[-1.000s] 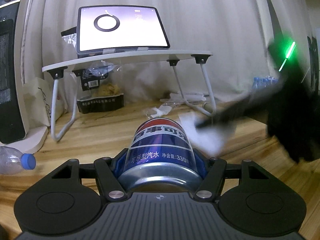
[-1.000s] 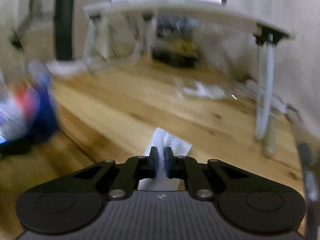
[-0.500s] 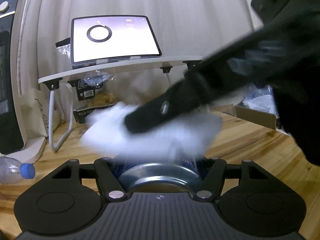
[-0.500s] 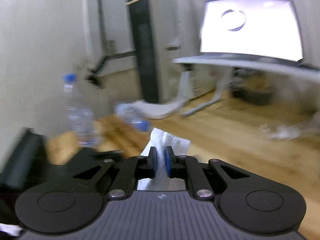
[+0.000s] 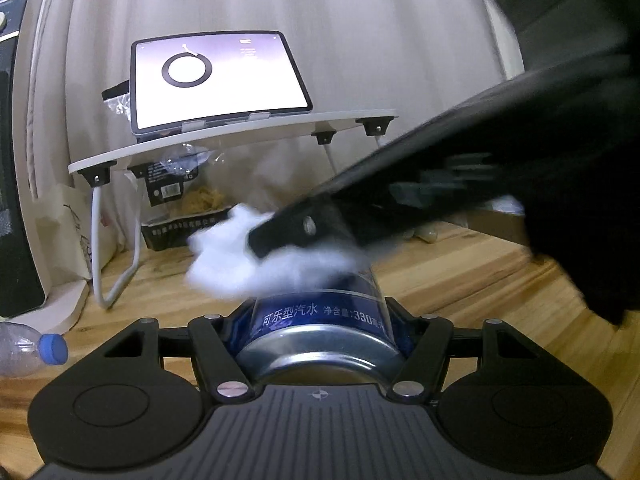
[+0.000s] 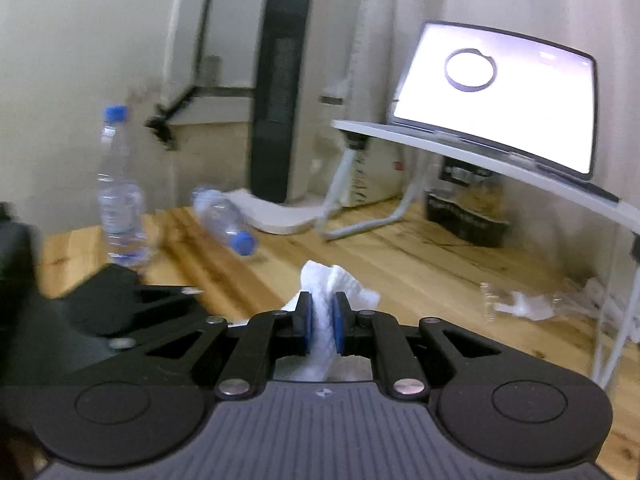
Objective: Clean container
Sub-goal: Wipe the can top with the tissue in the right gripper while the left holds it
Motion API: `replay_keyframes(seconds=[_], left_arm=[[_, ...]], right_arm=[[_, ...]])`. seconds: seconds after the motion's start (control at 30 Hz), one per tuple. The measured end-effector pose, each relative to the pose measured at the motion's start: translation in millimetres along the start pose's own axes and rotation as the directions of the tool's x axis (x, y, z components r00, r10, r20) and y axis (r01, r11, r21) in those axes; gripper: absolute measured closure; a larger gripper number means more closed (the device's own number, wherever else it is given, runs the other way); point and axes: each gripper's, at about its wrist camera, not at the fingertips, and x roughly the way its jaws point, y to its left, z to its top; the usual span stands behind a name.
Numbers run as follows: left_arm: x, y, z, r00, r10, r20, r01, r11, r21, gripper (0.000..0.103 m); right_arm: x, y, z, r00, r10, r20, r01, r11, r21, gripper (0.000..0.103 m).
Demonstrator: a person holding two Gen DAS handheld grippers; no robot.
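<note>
A blue soda can (image 5: 320, 314) lies lengthwise between the fingers of my left gripper (image 5: 320, 322), which is shut on it with the silver bottom rim toward the camera. My right gripper (image 6: 320, 314) is shut on a white tissue (image 6: 322, 280) pinched between its blue pads. In the left wrist view the right gripper (image 5: 264, 240) reaches in from the right, and the tissue (image 5: 224, 264) lies pressed on the far upper side of the can, blurred. The can itself is hidden in the right wrist view.
A white folding table (image 5: 240, 138) carries a lit tablet (image 5: 216, 80), with a snack bag (image 5: 184, 208) under it. A plastic bottle (image 6: 224, 220) lies on the wooden floor and another (image 6: 120, 200) stands upright. A black tower heater (image 6: 280, 100) stands by the wall. Crumpled wrapping (image 6: 520, 304) lies at right.
The right gripper swung in from the right with the tissue and brought it onto the can. Its camera view turned left toward the heater and bottles. The left gripper kept holding the can.
</note>
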Motion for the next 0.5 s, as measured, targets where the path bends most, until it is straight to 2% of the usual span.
replay_keyframes(seconds=[0.07,0.17,0.4,0.5], left_arm=[[0,0,0,1.000,-0.002,-0.003,0.002,1.000,0.002,0.036],[-1,0,0,1.000,-0.003,0.008,0.003,1.000,0.002,0.036],[-3,0,0,1.000,0.003,0.018,-0.003,1.000,0.003,0.036],[-2,2,0,1.000,0.005,0.016,-0.005,1.000,-0.007,0.036]], right_arm=[[-13,18,-4,0.999,0.055,0.001,-0.054,0.998,-0.030,0.089],[-22,27,-3,0.996,0.085,0.003,-0.085,0.996,-0.038,0.089],[-4,-17,2,0.997,-0.067,0.028,0.066,0.997,0.032,0.089],[-4,-19,0,0.998,-0.059,0.028,0.057,0.997,0.043,0.088]])
